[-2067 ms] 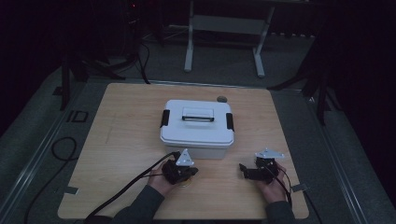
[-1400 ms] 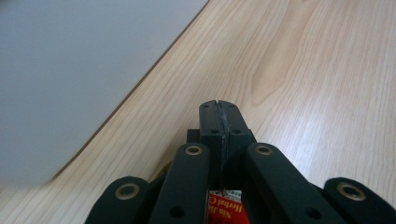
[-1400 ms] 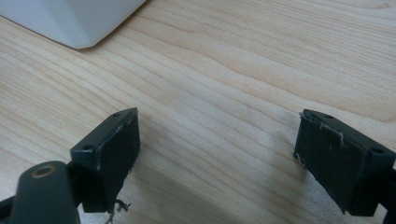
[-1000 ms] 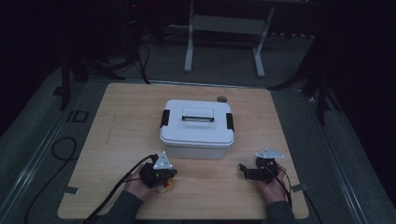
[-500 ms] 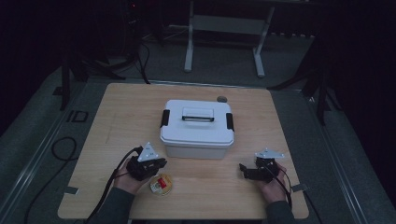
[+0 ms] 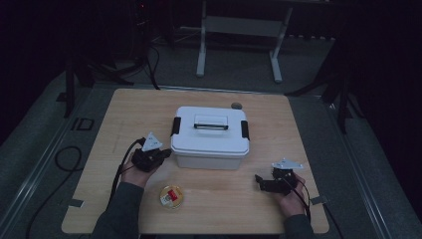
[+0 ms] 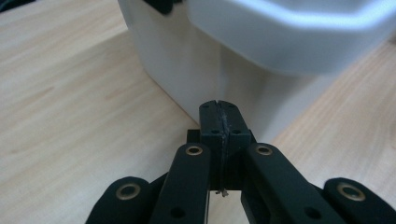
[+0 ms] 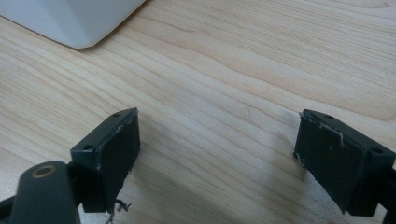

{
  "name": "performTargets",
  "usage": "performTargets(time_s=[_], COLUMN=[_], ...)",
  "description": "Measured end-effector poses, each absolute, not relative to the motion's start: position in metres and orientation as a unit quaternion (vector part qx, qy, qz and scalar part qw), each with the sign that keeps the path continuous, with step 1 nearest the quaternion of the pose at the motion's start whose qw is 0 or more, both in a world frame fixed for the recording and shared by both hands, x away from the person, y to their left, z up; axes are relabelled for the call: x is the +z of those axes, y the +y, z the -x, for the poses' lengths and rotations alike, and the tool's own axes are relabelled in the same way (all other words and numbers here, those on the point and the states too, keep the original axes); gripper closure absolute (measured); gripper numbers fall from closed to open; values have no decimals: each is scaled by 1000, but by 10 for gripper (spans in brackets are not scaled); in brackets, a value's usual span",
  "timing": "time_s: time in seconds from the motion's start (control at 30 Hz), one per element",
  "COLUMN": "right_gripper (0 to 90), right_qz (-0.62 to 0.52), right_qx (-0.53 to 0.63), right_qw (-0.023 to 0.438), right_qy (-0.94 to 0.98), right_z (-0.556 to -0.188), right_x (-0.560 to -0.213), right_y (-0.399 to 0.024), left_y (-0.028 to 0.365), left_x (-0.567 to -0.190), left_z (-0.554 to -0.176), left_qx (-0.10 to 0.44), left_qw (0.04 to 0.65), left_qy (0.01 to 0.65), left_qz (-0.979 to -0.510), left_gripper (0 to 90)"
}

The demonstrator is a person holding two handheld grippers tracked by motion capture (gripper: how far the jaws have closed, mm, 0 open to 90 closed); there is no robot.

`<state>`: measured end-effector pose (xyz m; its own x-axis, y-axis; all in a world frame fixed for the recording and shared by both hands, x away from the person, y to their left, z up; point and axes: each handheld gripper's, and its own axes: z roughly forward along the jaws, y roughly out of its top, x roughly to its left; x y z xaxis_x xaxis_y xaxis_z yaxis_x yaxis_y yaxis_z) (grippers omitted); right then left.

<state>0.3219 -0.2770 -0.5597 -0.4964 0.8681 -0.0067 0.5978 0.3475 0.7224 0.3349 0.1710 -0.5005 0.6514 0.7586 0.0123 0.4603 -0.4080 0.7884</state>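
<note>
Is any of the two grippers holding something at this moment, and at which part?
Nothing is held. The left gripper is shut on nothing, close to the white box. The right gripper is open above the bare table.
</note>
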Motion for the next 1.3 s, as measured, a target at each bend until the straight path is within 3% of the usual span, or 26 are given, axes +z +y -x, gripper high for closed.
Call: performTargets(time_s=[0.43,1.13,1.3], right_gripper=[138,138,138], right_qz=[-460,-460,-460], right_qx=[338,338,338], right_qw=[200,199,200], right_qy=[796,796,796], right_z=[-322,-322,-322], right_x=[-560,-560,-560], right_y=[-277,-277,-277], left_y=[167,162,172], left_x=[-503,-508,-512], left_z=[-358,-340,-328], left_qx=[182,180,187], left_qw=[404,406,395], left_qy=[376,365,379], left_qz=[-814,-818,-816], left_gripper=[900,897,840])
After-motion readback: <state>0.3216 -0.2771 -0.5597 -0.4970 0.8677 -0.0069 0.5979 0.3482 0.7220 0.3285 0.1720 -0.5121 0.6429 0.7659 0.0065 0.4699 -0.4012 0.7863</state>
